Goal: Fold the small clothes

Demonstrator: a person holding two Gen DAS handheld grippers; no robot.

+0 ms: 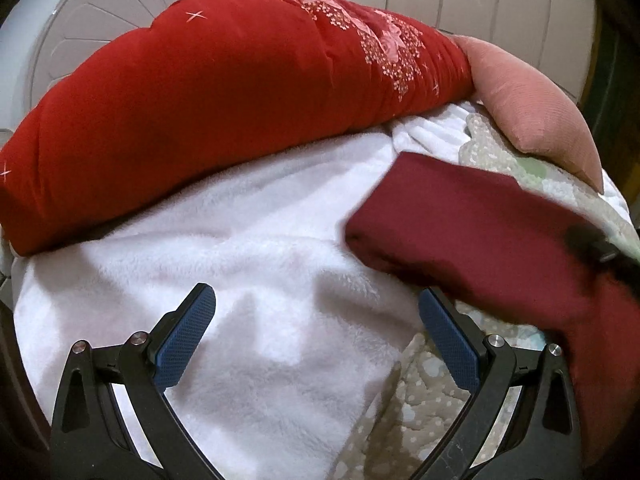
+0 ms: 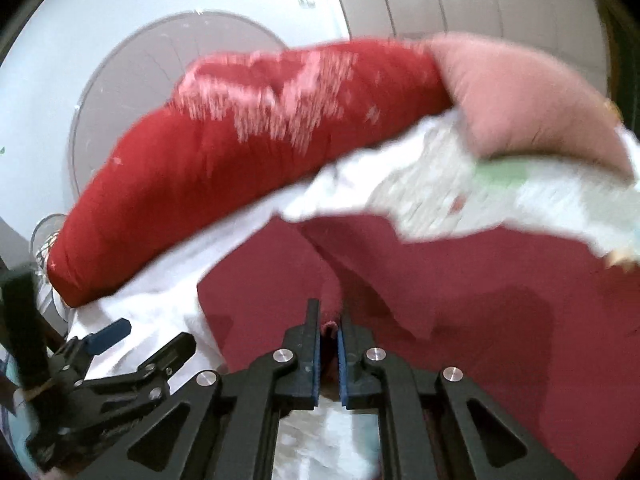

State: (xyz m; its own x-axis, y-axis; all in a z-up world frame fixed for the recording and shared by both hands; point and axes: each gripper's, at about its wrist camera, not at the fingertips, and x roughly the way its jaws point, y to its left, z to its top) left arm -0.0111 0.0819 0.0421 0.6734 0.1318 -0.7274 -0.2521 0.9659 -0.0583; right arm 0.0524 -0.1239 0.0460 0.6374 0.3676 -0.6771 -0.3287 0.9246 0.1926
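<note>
left gripper (image 1: 316, 312) standing wide apart, released, blue pads (image 1: 184, 332) facing each other over the white fleece blanket (image 1: 248, 248) with nothing between them; right-hand pad sitting just beside the edge of the dark red garment (image 1: 472, 232), contact not clear. showing again in the right wrist view at lower left (image 2: 132, 340), jaws spread, hovering over the same white blanket (image 2: 160, 300).

right gripper (image 2: 329, 320) clenched, jaws drawn almost together and pinching a small fold of the dark red garment (image 2: 460, 300) between the blue pads (image 2: 316, 360); cloth bunching up into a ridge just ahead of the fingertips. appearing only as a dark blur at the right edge of the left wrist view (image 1: 600, 244), lying against the garment.

garment lying folded and spreading across the right part of the bed, resting on the white blanket and partly over a pale patterned quilt (image 1: 416, 400). behind it, lying across the bed, a bright red floral comforter (image 1: 224, 100) rolled into a long bolster, touching a pink pillow (image 1: 532, 96) at its right end. right wrist view blurring heavily across the upper half.
</note>
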